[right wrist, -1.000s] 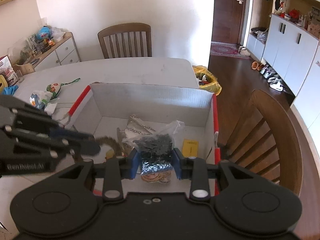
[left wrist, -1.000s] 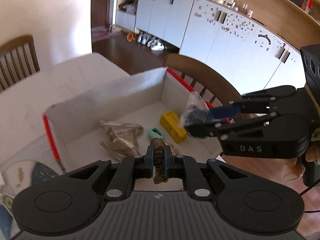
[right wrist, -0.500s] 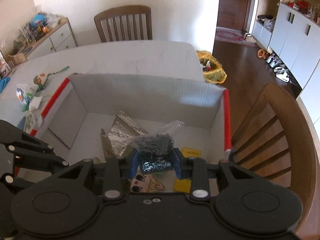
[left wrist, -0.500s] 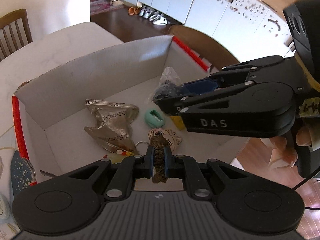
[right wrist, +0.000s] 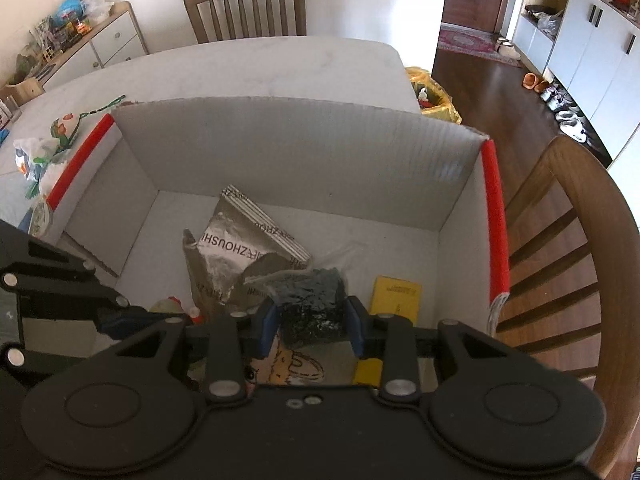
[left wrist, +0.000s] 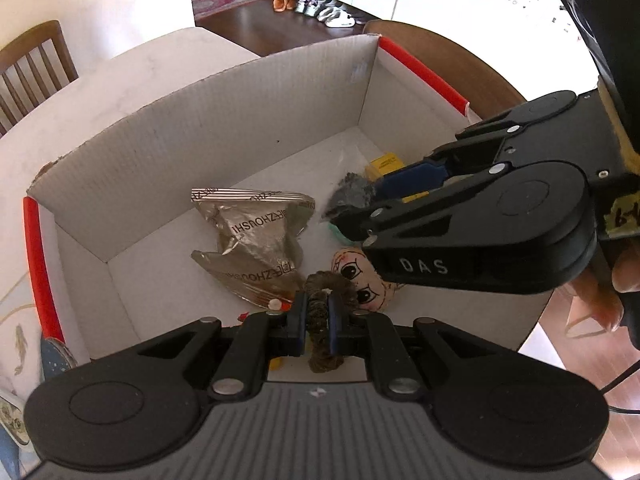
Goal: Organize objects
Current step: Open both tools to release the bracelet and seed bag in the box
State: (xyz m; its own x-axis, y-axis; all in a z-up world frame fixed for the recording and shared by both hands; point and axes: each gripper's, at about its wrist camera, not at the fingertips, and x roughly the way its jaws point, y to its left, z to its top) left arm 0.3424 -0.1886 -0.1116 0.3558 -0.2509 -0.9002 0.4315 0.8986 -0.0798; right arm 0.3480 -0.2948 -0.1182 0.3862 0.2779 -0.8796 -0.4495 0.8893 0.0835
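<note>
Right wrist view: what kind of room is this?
Probably a home dining area: a white marble-look table, slatted wooden chairs, and shoes lined up by white cabinets near a door.

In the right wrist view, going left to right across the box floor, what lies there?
Silver foil packet → clear bag of dark bits clamped in the right gripper → yellow box, all inside the cardboard box.

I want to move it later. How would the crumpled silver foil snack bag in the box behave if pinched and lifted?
The crumpled silver foil snack bag looks flattened and creased, so it is probably light and floppy. Its glossy film may slip between pads. Lying folded on the floor of the white cardboard box, it should slide rather than roll if pushed.
</note>
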